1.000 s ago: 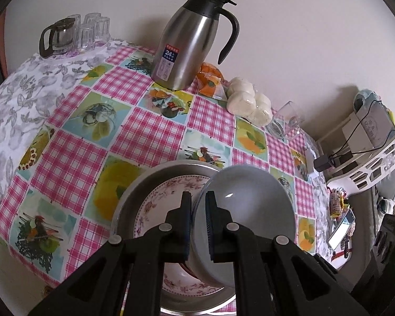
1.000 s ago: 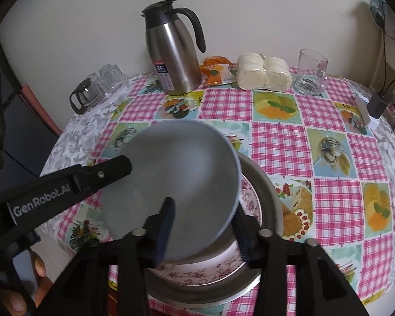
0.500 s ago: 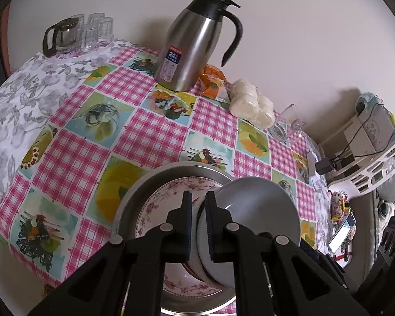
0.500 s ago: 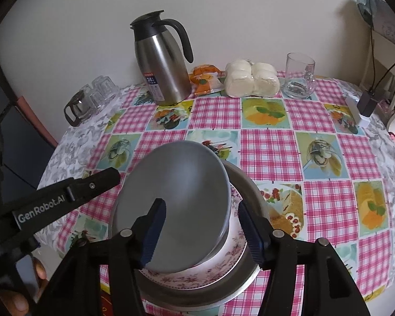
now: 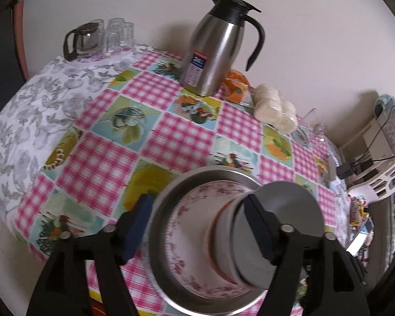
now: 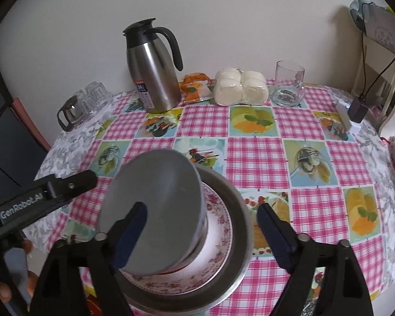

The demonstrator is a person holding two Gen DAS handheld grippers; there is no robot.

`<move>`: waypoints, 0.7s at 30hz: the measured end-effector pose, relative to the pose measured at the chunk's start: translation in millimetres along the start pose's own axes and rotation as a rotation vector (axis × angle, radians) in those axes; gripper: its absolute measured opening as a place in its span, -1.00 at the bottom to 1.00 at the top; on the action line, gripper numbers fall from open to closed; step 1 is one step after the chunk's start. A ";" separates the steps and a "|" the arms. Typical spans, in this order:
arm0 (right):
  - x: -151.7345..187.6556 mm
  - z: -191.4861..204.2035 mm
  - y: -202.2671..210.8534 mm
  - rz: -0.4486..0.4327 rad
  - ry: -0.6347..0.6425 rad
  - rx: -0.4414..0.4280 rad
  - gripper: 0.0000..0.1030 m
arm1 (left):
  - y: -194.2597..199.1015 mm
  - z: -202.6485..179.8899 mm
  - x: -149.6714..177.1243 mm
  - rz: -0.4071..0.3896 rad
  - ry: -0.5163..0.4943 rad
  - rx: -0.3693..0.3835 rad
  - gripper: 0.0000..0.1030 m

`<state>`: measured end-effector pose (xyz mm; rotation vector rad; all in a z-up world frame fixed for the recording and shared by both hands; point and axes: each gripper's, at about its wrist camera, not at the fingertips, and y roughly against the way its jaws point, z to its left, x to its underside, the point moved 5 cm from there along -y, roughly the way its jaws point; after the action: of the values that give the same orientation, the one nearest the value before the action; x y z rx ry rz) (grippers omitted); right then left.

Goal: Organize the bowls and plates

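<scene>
While both tongs (image 5: 197, 226) (image 6: 200, 234) gape, just opened, grey bowl (image 6: 155, 210) between them, checked tablecloth (image 6: 252, 158), pale wall (image 6: 223, 13) behind

Far beyond the tongs, a steel jug (image 6: 152, 77) stands by the wall; right of it an orange packet (image 6: 196, 87), wrapped buns (image 6: 239, 87), a glass mug (image 6: 288, 84). Far left, perhaps a teapot (image 6: 71, 113) and glasses (image 6: 94, 96).
</scene>
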<state>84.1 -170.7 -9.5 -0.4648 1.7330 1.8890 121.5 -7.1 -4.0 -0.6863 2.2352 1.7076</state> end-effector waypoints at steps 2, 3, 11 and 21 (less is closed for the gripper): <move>1.6 -2.7 -0.4 -0.001 0.001 0.003 0.86 | 1.0 6.0 1.3 -0.008 0.000 -0.011 0.61; 2.5 -3.8 -0.1 -0.004 0.002 0.005 0.91 | 1.6 8.6 2.2 -0.013 0.000 -0.019 0.67; 11.4 -7.7 8.5 -0.045 0.006 0.010 1.00 | 9.2 26.3 14.3 -0.051 -0.021 -0.079 0.87; 40.8 -5.9 27.9 -0.096 -0.004 -0.005 1.00 | 24.0 36.8 40.6 -0.094 -0.084 -0.112 0.87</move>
<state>34.3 -171.5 -11.4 -0.5357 1.6739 1.8261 71.4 24.1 -13.1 -0.7189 2.0317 1.7912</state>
